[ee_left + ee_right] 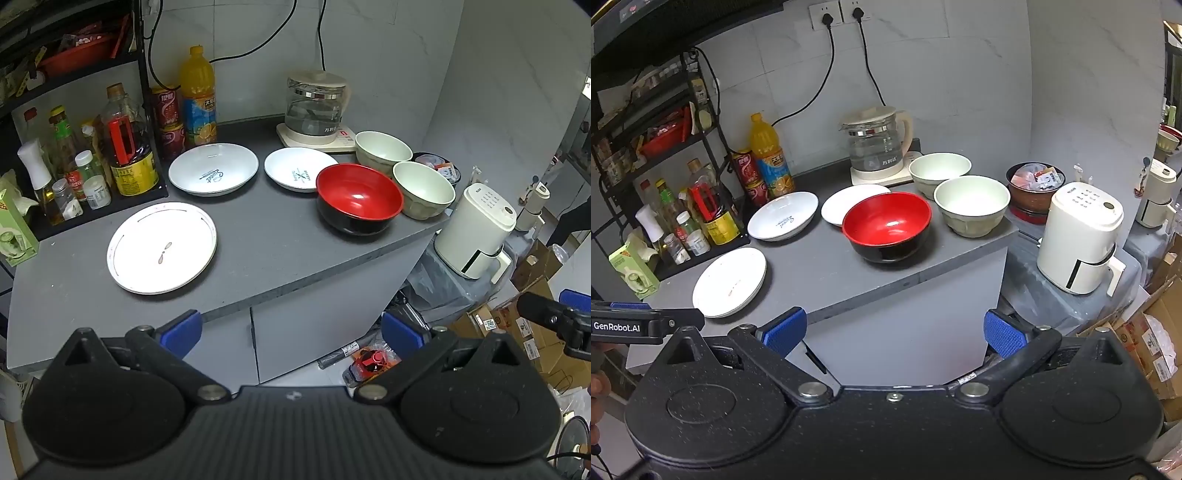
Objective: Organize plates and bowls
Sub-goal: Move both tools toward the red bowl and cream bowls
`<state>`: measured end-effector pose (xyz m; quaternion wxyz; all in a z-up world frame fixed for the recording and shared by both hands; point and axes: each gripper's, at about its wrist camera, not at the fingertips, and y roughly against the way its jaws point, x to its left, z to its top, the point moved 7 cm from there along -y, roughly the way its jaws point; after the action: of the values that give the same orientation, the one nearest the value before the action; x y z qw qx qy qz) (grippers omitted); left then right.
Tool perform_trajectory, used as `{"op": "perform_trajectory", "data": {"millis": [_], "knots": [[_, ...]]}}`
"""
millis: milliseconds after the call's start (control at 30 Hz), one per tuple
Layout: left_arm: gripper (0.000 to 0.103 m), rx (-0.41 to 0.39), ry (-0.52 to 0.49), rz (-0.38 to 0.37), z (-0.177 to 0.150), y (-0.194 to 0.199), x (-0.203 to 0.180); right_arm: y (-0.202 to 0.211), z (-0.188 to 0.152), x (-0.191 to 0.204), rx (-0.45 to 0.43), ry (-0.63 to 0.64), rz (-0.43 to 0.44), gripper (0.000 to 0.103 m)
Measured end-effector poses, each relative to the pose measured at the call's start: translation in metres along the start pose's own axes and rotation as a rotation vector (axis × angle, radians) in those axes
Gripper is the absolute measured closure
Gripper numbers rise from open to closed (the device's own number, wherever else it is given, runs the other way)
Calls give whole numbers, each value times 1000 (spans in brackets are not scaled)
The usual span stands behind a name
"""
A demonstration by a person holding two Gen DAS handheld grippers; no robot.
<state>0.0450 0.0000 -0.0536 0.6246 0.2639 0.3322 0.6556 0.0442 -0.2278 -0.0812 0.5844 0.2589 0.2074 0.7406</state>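
Because no dish is stacked yet, both the left tool (291,330) and right tool (893,328) hang wide open and empty at six o'clock of the grey worktop (266,236), the glossy red-and-black bowl (888,226) at twelve.

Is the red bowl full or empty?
Empty. The red bowl stands upright, and its shiny red inside shows all the way down, nothing in it.

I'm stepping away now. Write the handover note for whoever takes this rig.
Left gripper: open, empty, short of the counter.
Right gripper: open, empty, also held back.
Spread singly on the counter: flat plate, two deep plates, red bowl, two pale green bowls.
Done: nothing stacked.
Left: gather plates together, nest bowls.
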Motion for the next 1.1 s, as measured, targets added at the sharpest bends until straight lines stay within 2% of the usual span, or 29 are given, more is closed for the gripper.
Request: {"op": "perform_trajectory", "data": {"millis": [733,1100], "knots": [[1,3,11,16,1,-1,6,-4,3,0,0,-4,10,0],[1,46,41,4,4,-5,9,-19,8,4,20,-8,13,0]]}}
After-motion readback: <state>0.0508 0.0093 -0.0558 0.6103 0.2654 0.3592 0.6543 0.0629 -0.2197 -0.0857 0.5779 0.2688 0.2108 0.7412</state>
